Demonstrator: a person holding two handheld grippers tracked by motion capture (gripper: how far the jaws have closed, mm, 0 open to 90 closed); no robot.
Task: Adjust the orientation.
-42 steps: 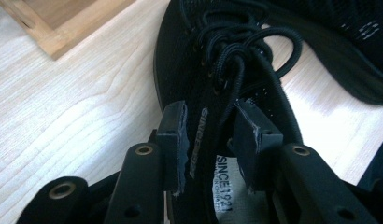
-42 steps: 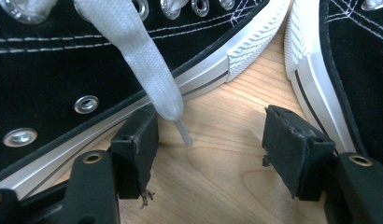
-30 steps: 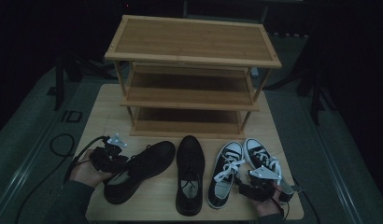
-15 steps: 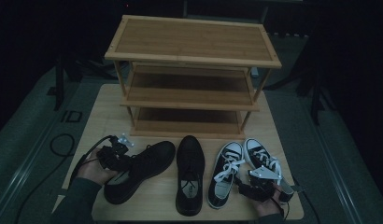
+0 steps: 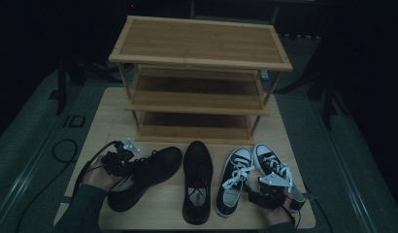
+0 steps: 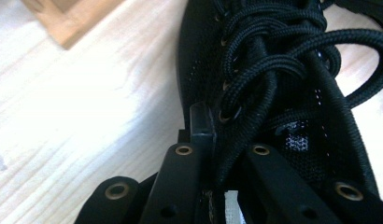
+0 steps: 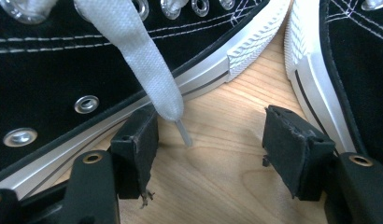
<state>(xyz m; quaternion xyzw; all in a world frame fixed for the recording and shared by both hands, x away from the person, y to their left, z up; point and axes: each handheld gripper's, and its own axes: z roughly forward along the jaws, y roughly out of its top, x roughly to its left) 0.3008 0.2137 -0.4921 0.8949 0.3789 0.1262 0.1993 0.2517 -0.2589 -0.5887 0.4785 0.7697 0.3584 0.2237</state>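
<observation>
On the wooden table [image 5: 108, 116], in front of a shoe rack, lie four shoes. My left gripper [image 5: 120, 162] is at the laced opening of the left black lace-up shoe [image 5: 151, 167]. In the left gripper view its jaws [image 6: 222, 140] stand close together, pinching the eyelet edge of that shoe [image 6: 292, 93] under the black laces. My right gripper [image 5: 265, 194] sits low between the two black-and-white sneakers [image 5: 234, 179] [image 5: 272, 162]. It is open [image 7: 213, 144] over bare wood, with one sneaker [image 7: 63, 60] at each side [image 7: 353, 56]. A white lace [image 7: 143, 60] hangs down against its left pad.
A second black lace-up shoe [image 5: 197, 179] lies in the middle, toe toward the rack. The three-shelf wooden rack [image 5: 199, 43] stands at the table's far side with bare shelves. A cable [image 5: 66, 150] trails off the table's left edge. Dark floor surrounds the table.
My left hand and gripper have shifted slightly forward onto the black shoe's laced opening. The right gripper and the shoes have stayed put.
</observation>
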